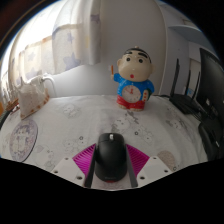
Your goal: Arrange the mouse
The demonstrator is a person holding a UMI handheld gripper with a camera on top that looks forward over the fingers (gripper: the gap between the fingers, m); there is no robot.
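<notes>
Looking along your gripper (111, 172), you have the black mouse (110, 156) sitting right between the two fingers, its rounded back toward you and its nose pointing away across the table (75, 125). The magenta pads (83, 159) flank it on both sides, and the mouse fills the space between them so closely that the jaws look to be closed on its flanks, though the lower part of the mouse is hidden by the housing and you cannot be quite sure of contact at the base. Beyond the fingers, well ahead of the mouse, a cartoon boy figurine (132, 79) in a blue top stands upright on the pale patterned tabletop. Off to your left a crumpled white bag (32, 96) rests near the table's far edge, and to your right a dark chair (190, 85) stands beside the table.
</notes>
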